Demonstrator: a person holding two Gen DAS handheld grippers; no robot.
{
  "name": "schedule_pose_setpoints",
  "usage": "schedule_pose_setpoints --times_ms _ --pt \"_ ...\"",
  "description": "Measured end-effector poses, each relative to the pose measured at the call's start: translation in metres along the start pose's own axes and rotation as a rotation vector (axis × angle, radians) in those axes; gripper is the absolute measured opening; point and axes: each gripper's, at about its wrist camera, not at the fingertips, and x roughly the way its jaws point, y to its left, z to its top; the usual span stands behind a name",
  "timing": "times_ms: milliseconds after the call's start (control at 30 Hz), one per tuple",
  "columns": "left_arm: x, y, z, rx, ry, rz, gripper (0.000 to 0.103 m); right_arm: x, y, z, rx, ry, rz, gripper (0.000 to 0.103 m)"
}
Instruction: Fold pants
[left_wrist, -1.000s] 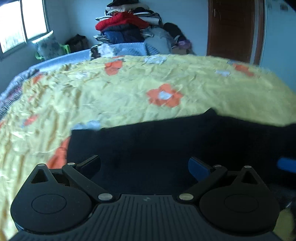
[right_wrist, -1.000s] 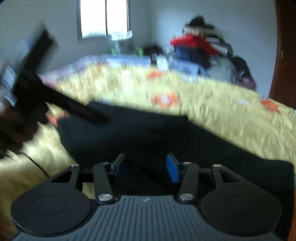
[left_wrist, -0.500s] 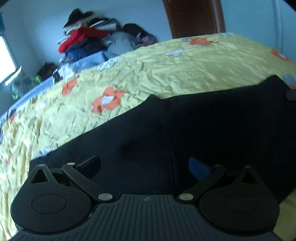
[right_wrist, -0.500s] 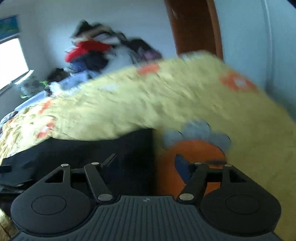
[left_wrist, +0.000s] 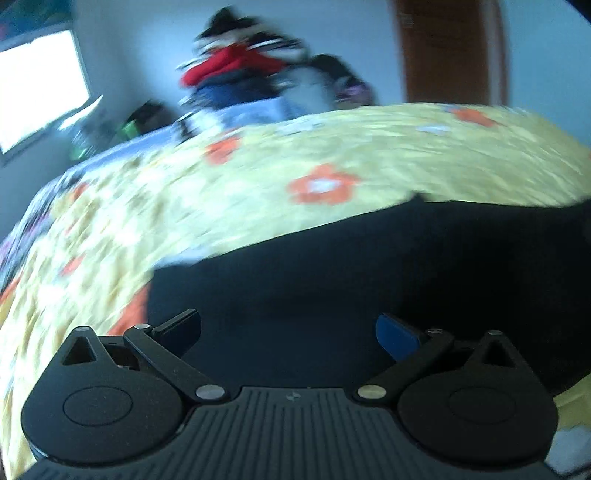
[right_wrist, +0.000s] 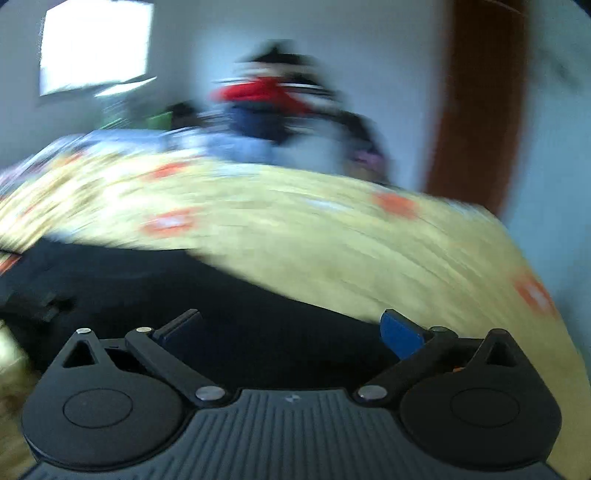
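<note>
- Beneath and ahead of both grippers, a yellow bedspread (left_wrist: 369, 158) with orange flowers covered the bed and filled most of each view; motion blur softened its detail.
- Directly under and forward of the left gripper (left_wrist: 289, 328), dark pants (left_wrist: 332, 280) lay spread on the bedspread, reaching past the gripper to its right.
- Beyond the far edge of the bed, ahead of the left gripper, a pile of clothes (left_wrist: 243, 74) with a red garment on top stood against the wall; a brown door (left_wrist: 447, 55) lay to its right and a bright window (left_wrist: 37, 88) to its left.
- Left gripper: jaws stood wide apart over the pants, with nothing clamped between them.
- Right gripper (right_wrist: 291, 330): jaws were opening, already spread wide, over the pants' edge (right_wrist: 184, 280); no cloth was pinched between the pads.
</note>
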Motion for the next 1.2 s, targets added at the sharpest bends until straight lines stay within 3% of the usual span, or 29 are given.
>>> schedule_pose_setpoints --times_ms 167,300,367,400,433,567,733,800,933,1033,1067,1133,1167,1200 --pt "-0.005 0.092 -0.019 -0.207 0.130 0.021 0.102 0.009 0.116 0.025 -0.324 -0.069 0.136 0.103" --pt "-0.001 0.157 -0.038 -0.496 0.222 -0.128 0.101 0.000 0.193 0.026 -0.508 -0.123 0.244 0.101" --pt "0.006 0.176 -0.046 -0.636 0.254 -0.237 0.101 0.000 0.223 0.021 -0.597 -0.122 0.284 0.081" --pt "0.011 0.182 -0.048 -0.685 0.270 -0.287 0.101 0.004 0.236 0.018 -0.638 -0.097 0.282 0.061" --pt "0.015 0.187 -0.050 -0.720 0.282 -0.324 0.101 0.010 0.244 0.015 -0.670 -0.077 0.281 0.048" --pt "0.031 0.187 -0.057 -0.791 0.308 -0.437 0.101 0.023 0.265 0.004 -0.755 -0.038 0.278 0.045" --pt "0.044 0.186 -0.058 -0.878 0.292 -0.538 0.102 0.032 0.282 -0.002 -0.830 -0.096 0.188 0.043" --pt "0.053 0.188 -0.059 -0.935 0.283 -0.579 0.102 0.037 0.280 -0.001 -0.790 -0.110 0.174 0.027" --pt "0.065 0.189 -0.059 -1.029 0.255 -0.635 0.097 0.036 0.243 0.023 -0.473 -0.099 0.265 0.022" --pt "0.077 0.187 -0.061 -1.115 0.259 -0.666 0.067 0.037 0.209 0.040 -0.242 -0.072 0.364 0.022" --pt "0.081 0.185 -0.061 -1.128 0.278 -0.661 0.053 0.039 0.197 0.044 -0.166 -0.045 0.401 0.022" --pt "0.084 0.182 -0.062 -1.136 0.278 -0.648 0.036 0.043 0.172 0.049 -0.027 0.039 0.548 0.023" --pt "0.082 0.181 -0.062 -1.132 0.257 -0.639 0.027 0.042 0.159 0.050 0.037 0.047 0.632 0.023" --pt "0.077 0.183 -0.062 -1.116 0.233 -0.615 0.025 0.039 0.149 0.051 0.085 0.028 0.654 0.022"
